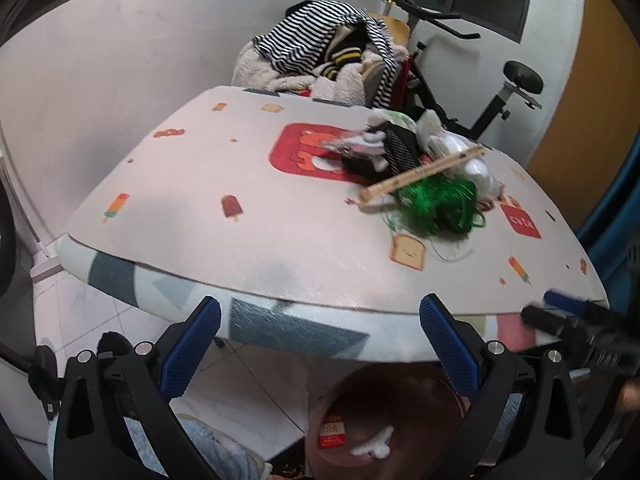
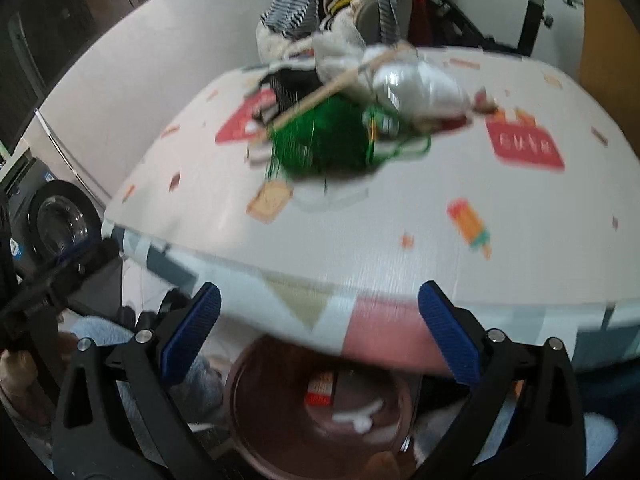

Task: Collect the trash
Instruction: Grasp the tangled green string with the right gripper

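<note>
A trash pile lies on the printed table [image 1: 280,240]: green ribbon [image 1: 440,204], a wooden stick [image 1: 424,176], a clear plastic bag [image 1: 472,160] and a black mesh piece [image 1: 396,148]. The right wrist view shows the same green ribbon [image 2: 320,140] and stick [image 2: 320,96], blurred. Below the table's near edge stands a brown bin [image 1: 400,392] holding a red-and-white packet [image 1: 331,432] and a white scrap [image 1: 374,446]. My left gripper [image 1: 320,348] is open and empty above the bin. My right gripper [image 2: 320,332] is open wide and empty over the same bin [image 2: 272,400].
A chair piled with striped clothes [image 1: 320,48] stands behind the table, with an exercise bike [image 1: 500,92] to its right. A washing machine [image 2: 56,220] is at the left. A person's light blue fuzzy leg [image 1: 208,444] is beside the bin. The right gripper [image 1: 552,308] shows at the table's near right edge.
</note>
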Tool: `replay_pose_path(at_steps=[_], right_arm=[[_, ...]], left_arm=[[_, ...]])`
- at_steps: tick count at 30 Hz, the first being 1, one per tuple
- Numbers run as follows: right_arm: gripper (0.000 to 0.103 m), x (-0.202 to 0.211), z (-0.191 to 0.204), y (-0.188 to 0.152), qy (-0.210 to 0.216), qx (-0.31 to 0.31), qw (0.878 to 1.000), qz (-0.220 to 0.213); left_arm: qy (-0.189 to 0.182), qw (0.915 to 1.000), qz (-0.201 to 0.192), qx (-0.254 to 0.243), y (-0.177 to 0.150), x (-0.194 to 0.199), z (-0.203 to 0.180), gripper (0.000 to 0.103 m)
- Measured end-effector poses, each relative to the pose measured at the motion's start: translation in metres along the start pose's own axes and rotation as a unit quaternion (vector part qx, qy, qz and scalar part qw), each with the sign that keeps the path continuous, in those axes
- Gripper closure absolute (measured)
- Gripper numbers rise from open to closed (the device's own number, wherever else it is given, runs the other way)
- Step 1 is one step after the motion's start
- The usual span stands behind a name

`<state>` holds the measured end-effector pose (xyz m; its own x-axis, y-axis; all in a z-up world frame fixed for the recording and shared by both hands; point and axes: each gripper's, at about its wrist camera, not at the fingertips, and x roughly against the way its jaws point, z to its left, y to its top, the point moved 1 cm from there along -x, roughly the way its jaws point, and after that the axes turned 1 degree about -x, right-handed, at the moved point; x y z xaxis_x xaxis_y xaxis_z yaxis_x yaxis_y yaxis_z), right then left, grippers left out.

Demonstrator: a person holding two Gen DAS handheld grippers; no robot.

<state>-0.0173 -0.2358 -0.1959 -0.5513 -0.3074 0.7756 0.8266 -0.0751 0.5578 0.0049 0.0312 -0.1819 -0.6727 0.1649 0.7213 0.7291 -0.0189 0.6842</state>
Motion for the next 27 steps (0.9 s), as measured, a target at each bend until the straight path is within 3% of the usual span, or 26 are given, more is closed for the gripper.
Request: replay_pose_path(at_steps=[8, 15, 17, 18, 22, 27], right_arm=[[0.006, -0.038, 0.001, 0.064, -0.102, 0.095, 0.99, -0.033], [0.008, -0.086, 0.019, 0.085, -0.115, 0.211, 0.971, -0.019], [0.017, -0.096, 0.02, 0.09, -0.122, 0.213, 0.969, -0.013], [0.02, -0.101, 0.018, 0.093, -0.118, 0.207, 0.971, -0.007], [0.049, -0.104, 0.022, 0.098, -0.082, 0.198, 0.977, 0.006], [0.053, -0.062, 0.025, 0.102, -0.03, 0.169, 0.985, -0.028]], left_arm=[[-0.006, 0.9997, -0.005, 0.024, 0.008, -0.001, 0.019, 0.006], [0.004, 0.9997, 0.002, 0.026, 0.011, -0.005, 0.031, 0.006], [0.005, 0.9995, 0.002, 0.032, 0.011, -0.006, 0.033, 0.006], [0.004, 0.9994, 0.004, 0.034, 0.01, -0.006, 0.033, 0.006], [0.001, 0.9994, 0.008, 0.033, 0.01, -0.007, 0.031, 0.006], [-0.009, 0.9993, 0.007, 0.036, 0.01, -0.005, 0.03, 0.006]])
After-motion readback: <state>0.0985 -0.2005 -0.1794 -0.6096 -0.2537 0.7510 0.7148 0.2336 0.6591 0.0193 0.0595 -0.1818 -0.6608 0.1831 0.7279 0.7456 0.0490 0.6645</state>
